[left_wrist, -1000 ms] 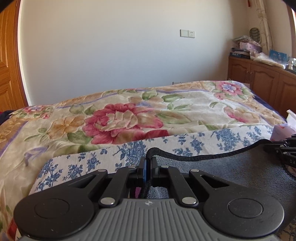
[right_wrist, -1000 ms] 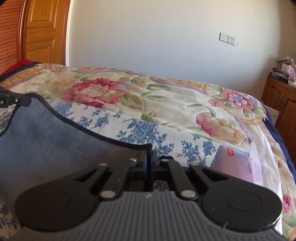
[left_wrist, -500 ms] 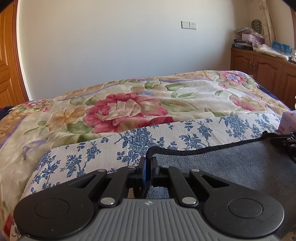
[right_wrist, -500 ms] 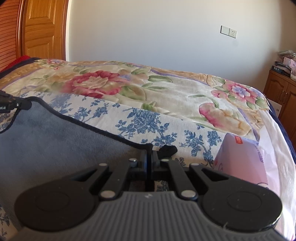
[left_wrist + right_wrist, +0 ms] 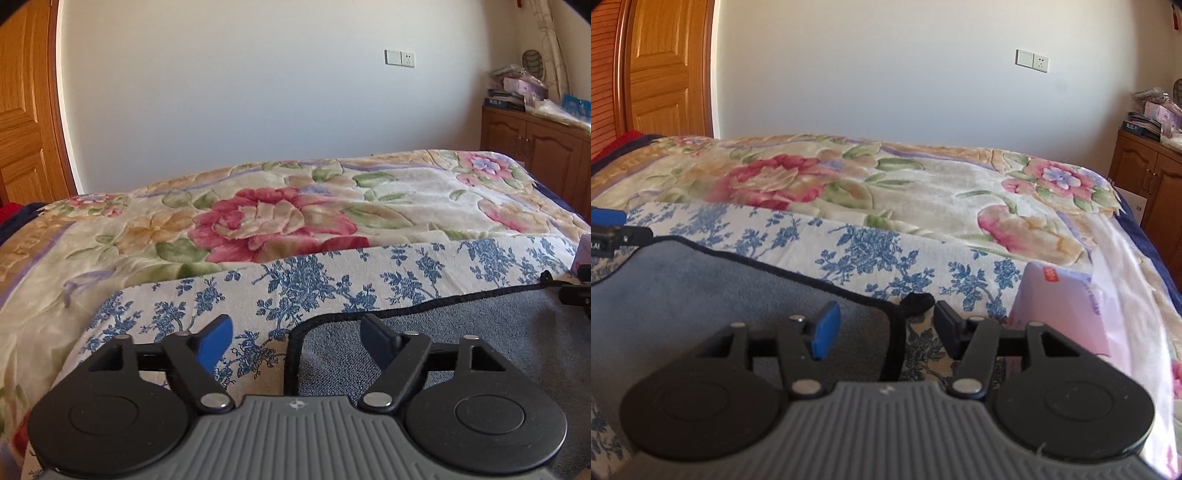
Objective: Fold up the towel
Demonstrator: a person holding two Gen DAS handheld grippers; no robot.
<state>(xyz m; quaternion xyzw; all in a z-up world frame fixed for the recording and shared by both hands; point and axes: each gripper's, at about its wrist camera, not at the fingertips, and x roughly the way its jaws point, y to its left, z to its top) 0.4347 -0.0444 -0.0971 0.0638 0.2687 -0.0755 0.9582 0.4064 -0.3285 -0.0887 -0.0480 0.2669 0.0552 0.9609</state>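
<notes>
**Both hand-held grippers released over a grey towel on a bed**

The left hand-held gripper (image 5: 295, 334) has its fingers spread wide, holding nothing. One blue pad (image 5: 214, 338) hangs over a blue-and-white floral cloth (image 5: 332, 280); the other is above the grey towel (image 5: 480, 321). The towel's dark-trimmed corner lies flat between the fingers, on the floral cloth, which covers a bed with a flowered blanket (image 5: 280, 218). The right hand-held gripper (image 5: 884, 326) is likewise released, its fingers straddling the towel's other near corner (image 5: 886, 314). Just beside it, on the right, stands a pale purple tissue pack (image 5: 1067, 306).
</notes>
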